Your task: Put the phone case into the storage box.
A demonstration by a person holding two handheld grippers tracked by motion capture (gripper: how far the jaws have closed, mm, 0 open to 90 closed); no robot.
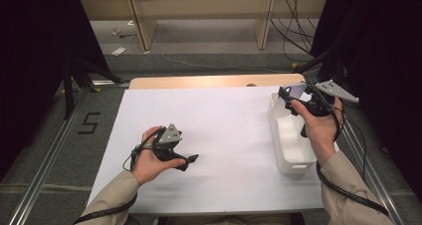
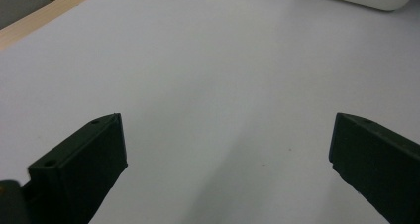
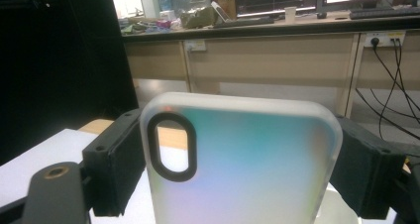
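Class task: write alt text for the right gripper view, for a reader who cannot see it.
A translucent phone case with a black-ringed camera cutout is clamped by its edges between the right gripper's two black jaws. Behind it stand a cluttered desk and hanging cables.

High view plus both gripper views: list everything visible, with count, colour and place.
Translucent frosted phone case with black oval camera cutout: 1, iridescent white, between the right gripper's jaws, above the bin.
White plastic rectangular bin: 1, white, table's right side.
White table sheet: 1, white, covering the tabletop.
Wooden table edge: 1, light wood, far side.
Black "5" floor marking: 1, left of table.
Floor cables: several, black, far right.
Left gripper: 1, black, jaws open, over the sheet.
Right gripper: 1, black, shut on the case.
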